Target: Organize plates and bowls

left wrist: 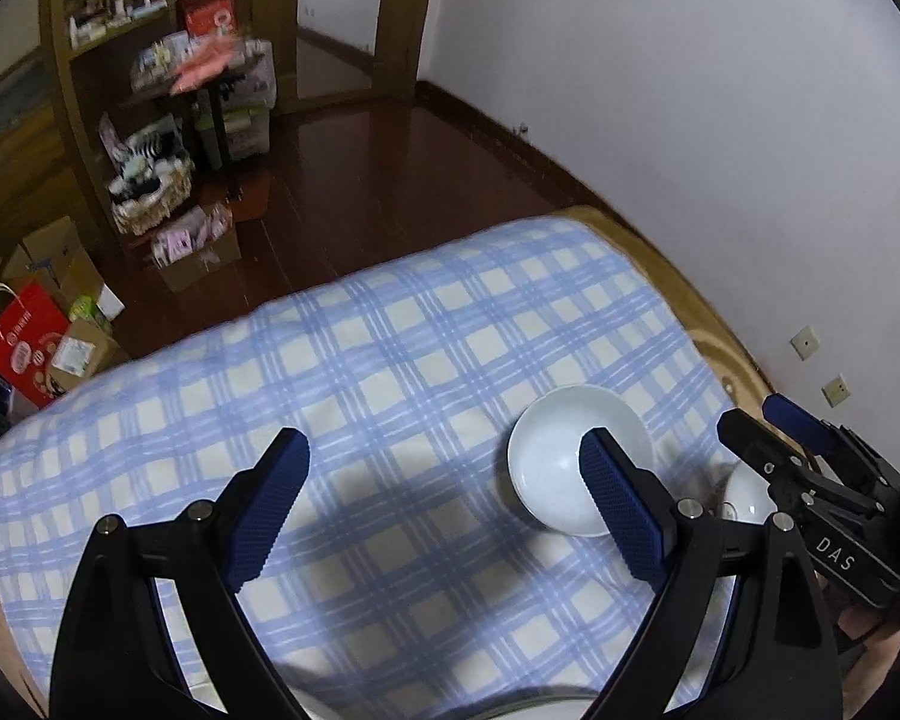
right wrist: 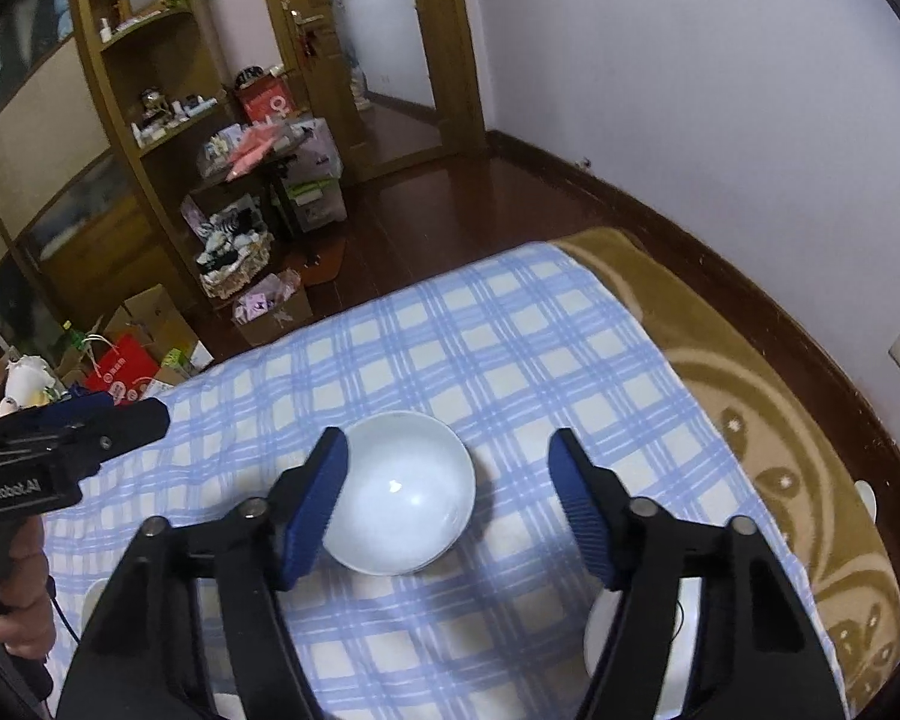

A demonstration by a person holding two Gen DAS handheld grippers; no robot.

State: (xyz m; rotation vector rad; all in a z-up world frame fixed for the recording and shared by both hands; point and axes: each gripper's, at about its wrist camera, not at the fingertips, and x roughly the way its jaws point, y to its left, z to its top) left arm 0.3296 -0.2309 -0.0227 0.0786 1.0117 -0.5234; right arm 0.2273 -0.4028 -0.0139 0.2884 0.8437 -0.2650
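A white bowl (left wrist: 561,459) (right wrist: 405,495) sits upright on the blue checked cloth (left wrist: 390,396) (right wrist: 510,372). My left gripper (left wrist: 444,474) is open and empty above the cloth, the bowl behind its right finger. My right gripper (right wrist: 447,480) is open and empty, hovering over the bowl, whose left rim lies behind the left finger. In the left wrist view the right gripper (left wrist: 762,414) stands open at the right. A second white dish (left wrist: 744,495) (right wrist: 636,642) lies partly hidden behind the right gripper's fingers. A white plate rim (left wrist: 534,705) shows at the bottom edge.
The cloth covers a table with a brown patterned blanket (right wrist: 780,420) at its right side. A white wall (right wrist: 720,90) is close on the right. Shelves (right wrist: 144,90), boxes and bags (left wrist: 27,342) crowd the floor at far left. The other hand-held gripper (right wrist: 72,426) is at the left.
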